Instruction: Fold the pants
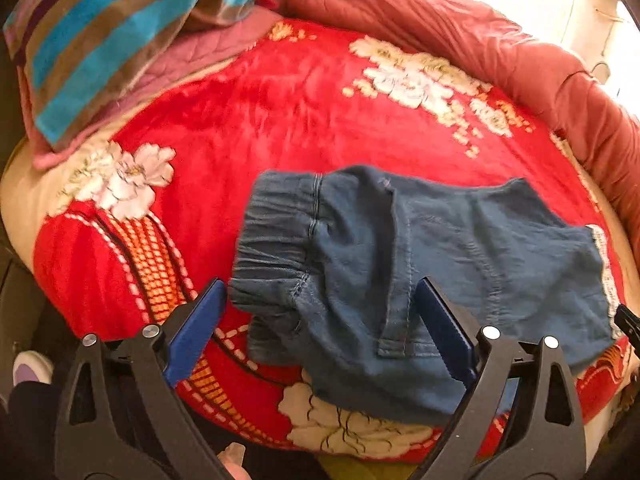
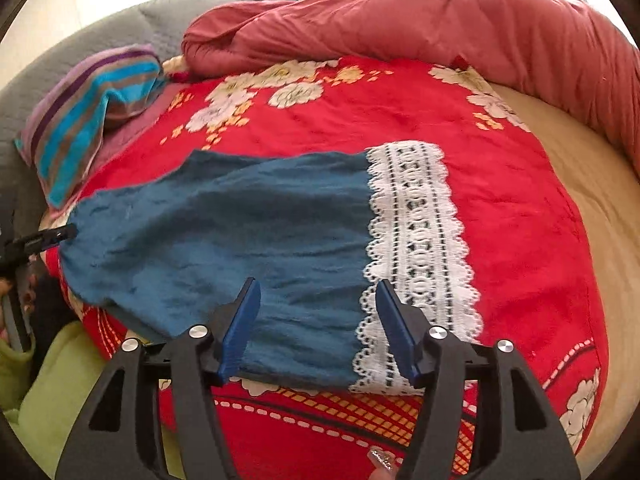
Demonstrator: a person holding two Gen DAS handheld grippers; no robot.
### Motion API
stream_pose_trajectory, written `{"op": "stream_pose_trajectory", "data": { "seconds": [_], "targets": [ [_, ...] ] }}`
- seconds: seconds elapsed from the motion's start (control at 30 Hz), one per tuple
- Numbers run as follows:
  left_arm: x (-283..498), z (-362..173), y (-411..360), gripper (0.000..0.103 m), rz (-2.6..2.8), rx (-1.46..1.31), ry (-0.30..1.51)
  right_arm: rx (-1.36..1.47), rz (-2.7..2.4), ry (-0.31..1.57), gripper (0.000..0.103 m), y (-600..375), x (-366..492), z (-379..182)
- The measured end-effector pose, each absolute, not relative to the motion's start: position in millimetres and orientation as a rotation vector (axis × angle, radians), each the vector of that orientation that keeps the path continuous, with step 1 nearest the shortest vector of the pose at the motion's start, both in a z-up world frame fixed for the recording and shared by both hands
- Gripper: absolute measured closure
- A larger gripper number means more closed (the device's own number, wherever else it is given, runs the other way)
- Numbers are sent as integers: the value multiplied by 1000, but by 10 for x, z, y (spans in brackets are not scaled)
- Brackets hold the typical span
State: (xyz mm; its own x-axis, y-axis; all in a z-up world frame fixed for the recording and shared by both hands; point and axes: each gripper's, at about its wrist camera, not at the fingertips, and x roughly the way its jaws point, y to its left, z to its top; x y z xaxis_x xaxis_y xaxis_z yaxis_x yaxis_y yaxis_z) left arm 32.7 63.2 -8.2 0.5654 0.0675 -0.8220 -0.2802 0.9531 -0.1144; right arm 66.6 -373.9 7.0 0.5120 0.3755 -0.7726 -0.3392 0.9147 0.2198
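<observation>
1. Pants (image 1: pixel 400 280) flat on red floral blanket (image 1: pixel 280 120), on the bed, already folded into a short block.
2. Left wrist view: elastic waistband (image 1: pixel 276 248) at the left end of the pants, gathered and creased; lace hem just visible at the far right edge.
3. Right wrist view: pants (image 2: pixel 224 248) run left to right, white lace hem (image 2: pixel 416 256) at the right end, blue cloth wrinkled.
4. Left gripper (image 1: pixel 320 332): jaws wide apart, nothing clamped. Left pad over blanket just beside the waistband, right pad over the blue cloth. Touching cloth or hovering: cannot tell.
5. Right gripper (image 2: pixel 318 328): jaws apart, nothing clamped. Left pad over blue cloth, right pad over the lace hem near the pants' near edge.
6. Left gripper tip (image 2: pixel 44 238) also seen in the right wrist view at the far left end of the pants.
7. Striped towel (image 1: pixel 108 40) on a pink quilted piece at the blanket's far left corner, well apart from the pants.
8. Rust-red duvet (image 2: pixel 420 24) bunched along the far side of the bed, well apart from the pants.
9. Grey pillow (image 2: pixel 120 28) behind the towel.
10. Bare beige sheet (image 2: pixel 580 184) right of the blanket.
11. Green cloth (image 2: pixel 52 380) at lower left in the right wrist view, off the bed edge.
</observation>
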Motion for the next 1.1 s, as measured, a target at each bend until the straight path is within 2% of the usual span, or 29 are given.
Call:
{"op": "stream_pose_trajectory", "data": {
  "seconds": [0.03, 0.07, 0.17, 0.2, 0.37, 0.53, 0.63, 0.73, 0.83, 1.1],
  "targets": [
    [338, -109, 608, 43, 206, -229, 946, 40, 437, 945, 43, -3726, 671, 57],
    [348, -127, 577, 50, 204, -204, 946, 31, 443, 954, 43, -3702, 682, 37],
    [344, -77, 581, 63, 186, -180, 927, -1, 442, 985, 43, -3667, 698, -45],
    [347, -53, 614, 64, 178, -190, 923, -8, 439, 995, 43, -3661, 698, -65],
    [397, -50, 640, 61, 210, -155, 910, -26, 436, 1033, 42, -3667, 687, -148],
    [326, -105, 731, 45, 222, -211, 908, -38, 436, 1040, 42, -3668, 678, -196],
    [202, 134, 678, 43, 254, -175, 839, -15, 440, 1022, 42, -3694, 671, -117],
    [123, 399, 510, 35, 212, -128, 780, 10, 453, 964, 42, -3724, 662, 12],
    [149, 487, 267, 32, 125, -94, 777, 6, 464, 945, 42, -3690, 694, 61],
    [508, 158, -672, 30, -130, 68, 923, -51, 518, 936, 42, -3378, 813, 100]
  ]
}}
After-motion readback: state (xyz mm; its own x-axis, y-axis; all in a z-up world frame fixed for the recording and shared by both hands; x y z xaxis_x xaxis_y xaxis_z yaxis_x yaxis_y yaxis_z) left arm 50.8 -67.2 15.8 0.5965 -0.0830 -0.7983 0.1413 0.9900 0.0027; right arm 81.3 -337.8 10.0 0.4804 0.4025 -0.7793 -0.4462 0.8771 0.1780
